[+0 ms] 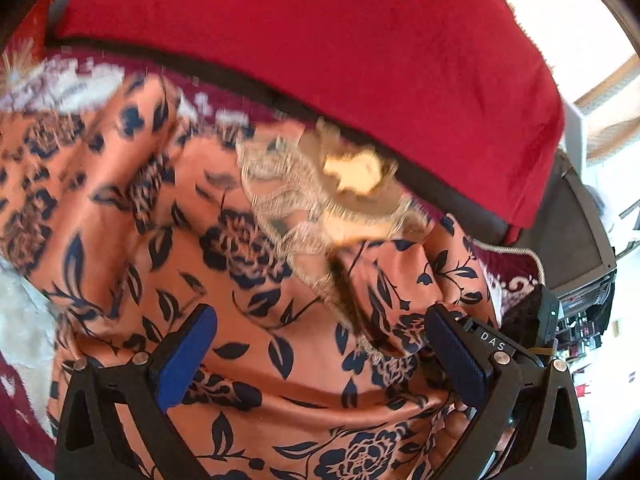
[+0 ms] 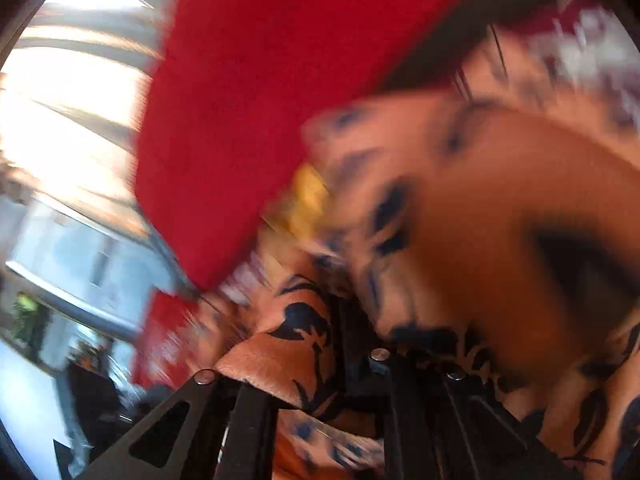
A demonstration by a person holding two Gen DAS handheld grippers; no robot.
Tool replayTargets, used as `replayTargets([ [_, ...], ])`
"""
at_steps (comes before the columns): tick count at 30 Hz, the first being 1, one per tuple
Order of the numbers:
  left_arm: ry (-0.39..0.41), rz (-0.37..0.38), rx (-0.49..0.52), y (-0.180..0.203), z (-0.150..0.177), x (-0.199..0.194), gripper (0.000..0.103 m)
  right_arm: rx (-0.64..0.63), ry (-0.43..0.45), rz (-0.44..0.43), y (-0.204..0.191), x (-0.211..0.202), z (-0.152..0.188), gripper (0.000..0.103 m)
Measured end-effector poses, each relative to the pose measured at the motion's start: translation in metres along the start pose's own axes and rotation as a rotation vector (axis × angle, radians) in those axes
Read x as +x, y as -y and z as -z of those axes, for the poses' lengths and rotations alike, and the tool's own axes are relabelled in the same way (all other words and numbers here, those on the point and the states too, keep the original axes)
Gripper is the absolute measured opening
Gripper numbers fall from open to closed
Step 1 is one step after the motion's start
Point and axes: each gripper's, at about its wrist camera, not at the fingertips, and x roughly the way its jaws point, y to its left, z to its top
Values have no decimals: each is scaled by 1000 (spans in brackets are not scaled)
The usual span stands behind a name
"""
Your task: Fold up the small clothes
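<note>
The right wrist view was badly smeared, and most of it could not be read. The right gripper [image 2: 320, 364] had its fingertips buried under the orange flowered garment [image 2: 480, 208]; a fold of that cloth bulged up between the 2 black arms at 6 o'clock, so the jaws appeared clamped on it, though the tips themselves were hidden. The red cushion [image 2: 256, 92] filled 12 o'clock, and bright window glare washed out 9 o'clock.

The left wrist view was sharper. The left gripper [image 1: 320, 344] had its jaws wide apart, with the blue pads [image 1: 186, 356] at 7 o'clock and 5 o'clock and nothing between them but the garment [image 1: 260, 280] spread underneath. Only this view showed the beige lace trim [image 1: 288, 200] at the centre, blurred at its upper end, the maroon and white rug [image 1: 72, 80] at 10 o'clock, and the cushion [image 1: 320, 40] across the top. The garment ran off the frame at 6 o'clock and 9 o'clock.
</note>
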Motion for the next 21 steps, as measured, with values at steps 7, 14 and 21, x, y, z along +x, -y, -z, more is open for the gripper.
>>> replayTargets([
  [7, -127, 33, 2, -3, 11, 18, 103, -78, -90, 90, 0, -21, 1, 35],
  [14, -187, 40, 23, 13, 24, 30, 102, -97, -116, 45, 14, -58, 25, 67],
  [21, -201, 134, -11, 12, 24, 30, 78, -3, 83, -44, 40, -111, 15, 67],
])
